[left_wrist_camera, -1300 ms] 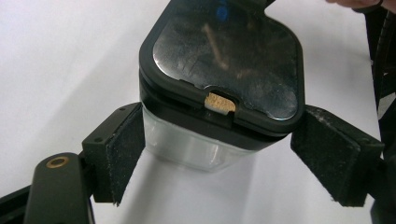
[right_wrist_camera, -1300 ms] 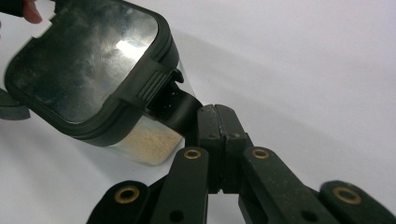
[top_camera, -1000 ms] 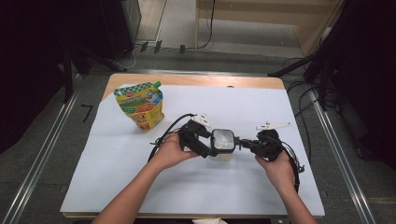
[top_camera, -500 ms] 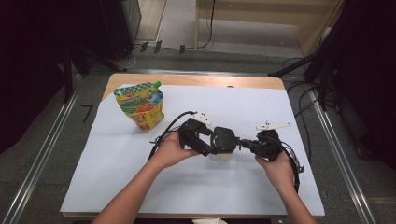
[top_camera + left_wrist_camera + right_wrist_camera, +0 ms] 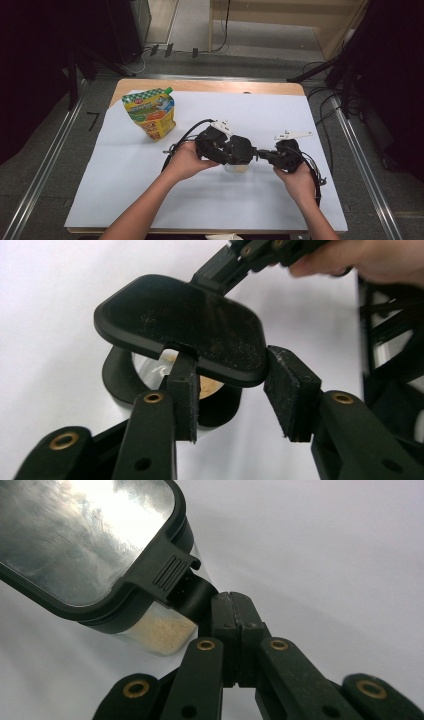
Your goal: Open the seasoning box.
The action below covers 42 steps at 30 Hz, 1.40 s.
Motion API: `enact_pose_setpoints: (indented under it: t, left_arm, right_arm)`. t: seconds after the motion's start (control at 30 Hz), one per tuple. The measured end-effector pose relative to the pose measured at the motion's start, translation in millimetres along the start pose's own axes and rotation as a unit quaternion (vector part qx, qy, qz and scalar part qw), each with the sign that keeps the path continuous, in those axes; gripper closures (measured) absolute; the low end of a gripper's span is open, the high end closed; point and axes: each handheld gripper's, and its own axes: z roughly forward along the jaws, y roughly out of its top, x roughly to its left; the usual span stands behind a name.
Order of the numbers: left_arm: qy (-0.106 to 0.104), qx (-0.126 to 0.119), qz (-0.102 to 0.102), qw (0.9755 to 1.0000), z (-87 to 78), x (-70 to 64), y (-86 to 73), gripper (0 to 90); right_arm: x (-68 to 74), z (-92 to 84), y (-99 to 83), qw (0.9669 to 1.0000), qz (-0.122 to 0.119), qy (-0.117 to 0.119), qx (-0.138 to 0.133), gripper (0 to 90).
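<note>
A small clear container (image 5: 238, 168) with pale powder (image 5: 165, 630) stands on the white sheet between my hands. Its black lid (image 5: 180, 325) is tipped up off the black rim (image 5: 117, 382). My left gripper (image 5: 232, 385) has just been closing. One pad (image 5: 184, 390) sits in the lid's notch and the other pad (image 5: 287, 385) presses the lid's corner. My right gripper (image 5: 230, 600) is shut on the black latch tab (image 5: 192, 592) at the lid's (image 5: 75, 535) far edge. In the high view both the left gripper (image 5: 235, 150) and right gripper (image 5: 262, 155) meet over the container.
A green and yellow stand-up pouch (image 5: 150, 112) stands at the back left of the white sheet (image 5: 125, 190). Cables trail from both grippers. Metal rails (image 5: 45, 165) run along the table's sides, and more cables lie on the floor beyond.
The lid's shiny top showed a second ago; now the lid looks dark and tipped. My left gripper has shifted onto it and narrowed its jaws. The right hand has kept still.
</note>
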Motion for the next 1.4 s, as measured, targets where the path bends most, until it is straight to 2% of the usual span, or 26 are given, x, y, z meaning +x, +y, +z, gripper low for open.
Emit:
enact_pose_setpoints:
  t: [0.13,0.2,0.37,0.6,0.83,1.13,1.4]
  left_arm:
    - [-0.011,-0.012,-0.004,0.9999,-1.8,-0.8,4.2,63.3]
    - [-0.015,-0.011,0.001,0.9998,-1.1,-2.3,8.3,65.6]
    - [-0.013,0.01,0.02,0.9997,1.0,-7.2,17.9,68.8]
    - [-0.013,0.017,0.029,0.9993,0.2,-11.7,29.2,70.8]
    - [-0.035,0.017,0.023,0.999,2.6,-10.1,39.2,75.2]
    - [-0.054,0.021,0.019,0.9981,14.7,-9.3,53.9,75.2]
    - [-0.066,0.019,0.018,0.9975,23.2,-7.5,57.8,74.1]
  right_arm:
    - [0.1,0.0,-0.7,1.0,-0.002,0.006,-0.004,90.0]
    - [0.5,0.2,-0.9,1.0,-0.004,0.004,-0.005,90.0]
    - [0.7,-0.4,-1.8,1.0,-0.001,0.005,-0.005,90.0]
    - [-0.1,-0.8,-3.0,0.9999,-0.002,0.011,-0.009,90.0]
    - [-1.1,-0.9,-4.1,0.9998,0.004,0.015,-0.011,90.0]
    - [-1.4,-0.7,-4.3,0.9997,0.008,0.017,-0.013,90.0]
    - [-2.3,-0.4,-4.7,0.9997,0.01,0.018,-0.013,90.0]
